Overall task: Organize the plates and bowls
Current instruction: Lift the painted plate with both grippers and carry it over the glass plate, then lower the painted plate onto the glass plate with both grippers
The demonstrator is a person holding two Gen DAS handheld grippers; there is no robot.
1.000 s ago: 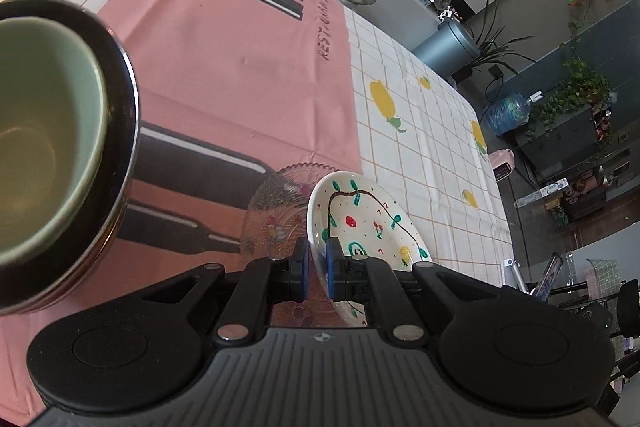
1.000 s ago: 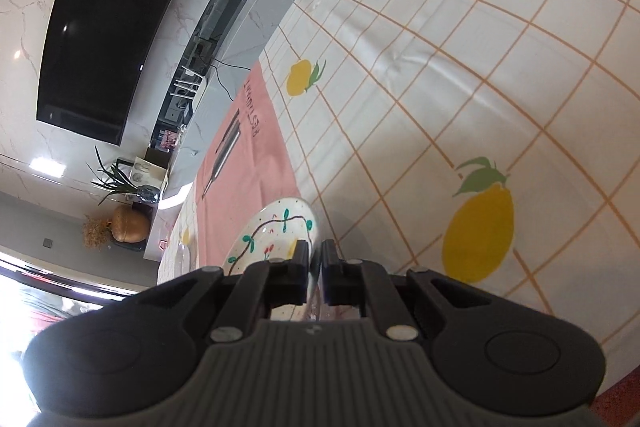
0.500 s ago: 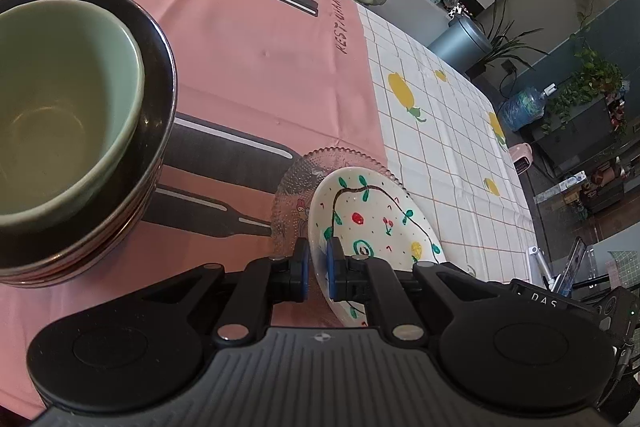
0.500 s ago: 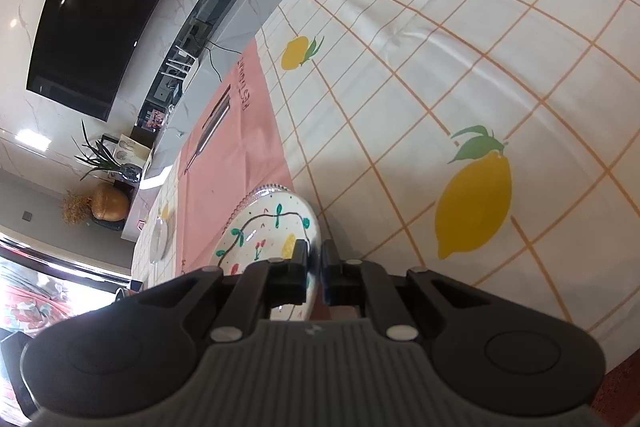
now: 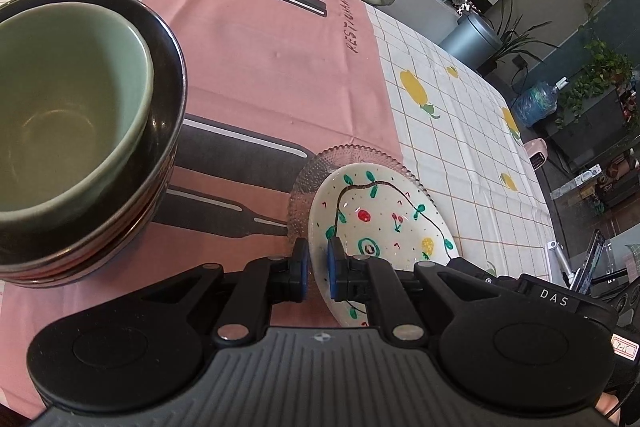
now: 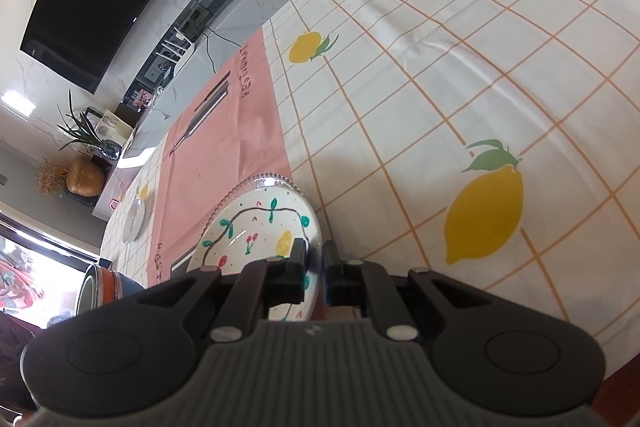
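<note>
White plate (image 5: 380, 211): green leaves, red cherries, yellow fruit, dark vine line. Clear beaded glass plate (image 5: 320, 163) beneath. Sage-green bowl (image 5: 60, 107) nested in glossy black bowl (image 5: 168, 75) (red-orange banding on stack below). Pink cloth (image 5: 260, 67) printed with dark bottles and lettering. White tablecloth (image 6: 440, 67), orange grid, yellow lemons. Black gripper (image 5: 318, 269), blue pads.

I note a glossy glazed ceramic painted plate (image 5: 380, 215) over a clear beaded glass plate (image 5: 316, 167). The green bowl (image 5: 68, 99) looks satin-glazed, its dark outer bowl (image 5: 168, 75) shiny. The pink cloth (image 5: 260, 67) is matt and creased.
</note>
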